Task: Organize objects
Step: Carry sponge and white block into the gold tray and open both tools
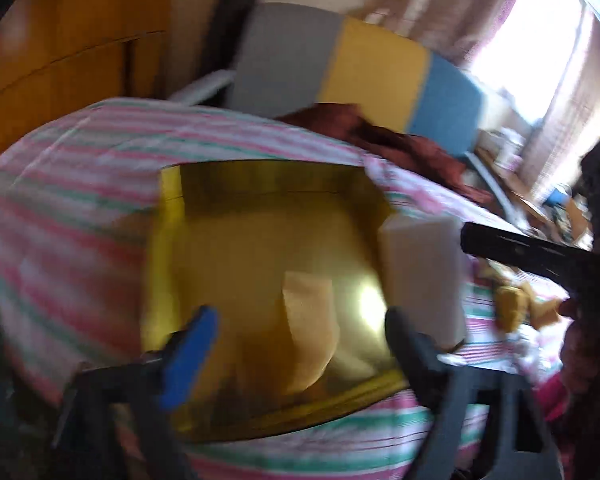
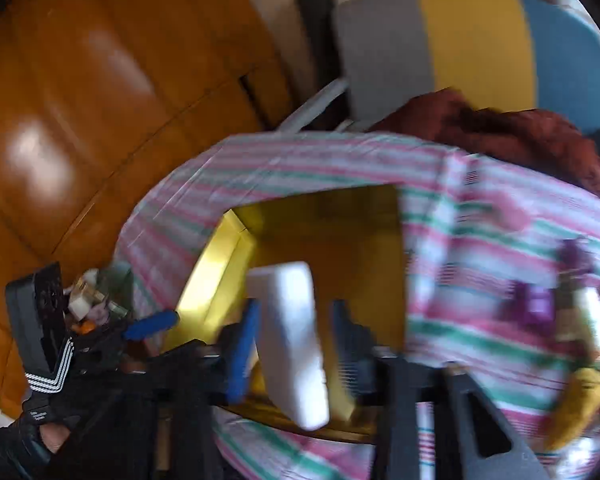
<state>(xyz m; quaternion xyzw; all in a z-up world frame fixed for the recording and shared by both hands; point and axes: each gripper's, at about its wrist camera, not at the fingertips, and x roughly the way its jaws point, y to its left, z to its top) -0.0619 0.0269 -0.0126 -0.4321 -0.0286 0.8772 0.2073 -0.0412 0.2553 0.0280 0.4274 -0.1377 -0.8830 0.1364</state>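
Item: white block (image 2: 290, 344), a pale rectangular bar, blurred. We see it between the fingers of the right gripper (image 2: 294, 344), over the near edge of the gold box (image 2: 216, 280). A gap shows on its dark-finger side, and we cannot tell whether the blue pad touches it, so we read the jaws as parted and not clamped. In the left wrist view the same block appears at the box's right wall.

Item: gold box, open-topped, on the striped cloth (image 1: 80, 184). A yellowish flat piece (image 1: 310, 332) lies in it.

Item: left gripper (image 1: 296, 332), jaws wide apart and empty, above the box interior.

Item: loose things on the cloth to the right (purple and yellow, too smeared to name).

Risks, as we judge them:
- Block sits near the box's rim; a loose release could land it on the edge and tip it out onto the cloth.
- Both views are heavily smeared, suggesting fast motion; either gripper could clip the box wall and shove it.
- The two grippers crowd one box and could collide.
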